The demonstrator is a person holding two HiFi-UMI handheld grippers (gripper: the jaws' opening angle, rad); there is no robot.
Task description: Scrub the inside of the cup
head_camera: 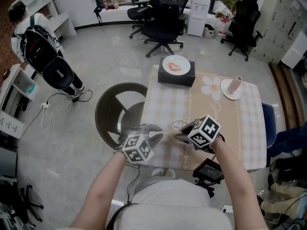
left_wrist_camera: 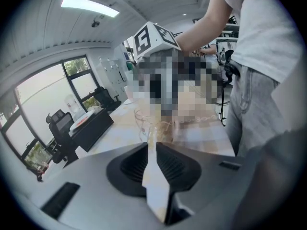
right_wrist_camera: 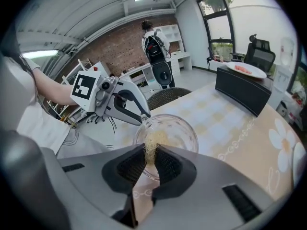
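Left gripper (head_camera: 154, 134), head view: closest in, low by the near edge of the tabletop (head_camera: 240, 128), with its jaws reaching rightward to the cup (head_camera: 178, 126).
Right gripper (head_camera: 180, 137), head view: comes in from the cup's other side, and the two grippers meet at the glass.
Cup, head view: clear glass in the near left part of the tabletop, well apart from the black box (head_camera: 176, 74) at the far edge.
Left jaws, left gripper view: almost together, pinching the cup's thin wall at the rim.
Right jaws, right gripper view: closed on a yellowish fibrous scrubber (right_wrist_camera: 152, 145), whose tuft pokes past the tips into the cup's mouth.
Cup against right jaws, right gripper view: directly ahead and a little below, with the mouth open toward them.
Cup axis: runs from mouth to base roughly along the right jaws' line. It is probably tipped toward them, though the wide lens makes that hard to confirm.
Nearer hand for scrubbing: the right, in my judgement, with the left bracing the rim.
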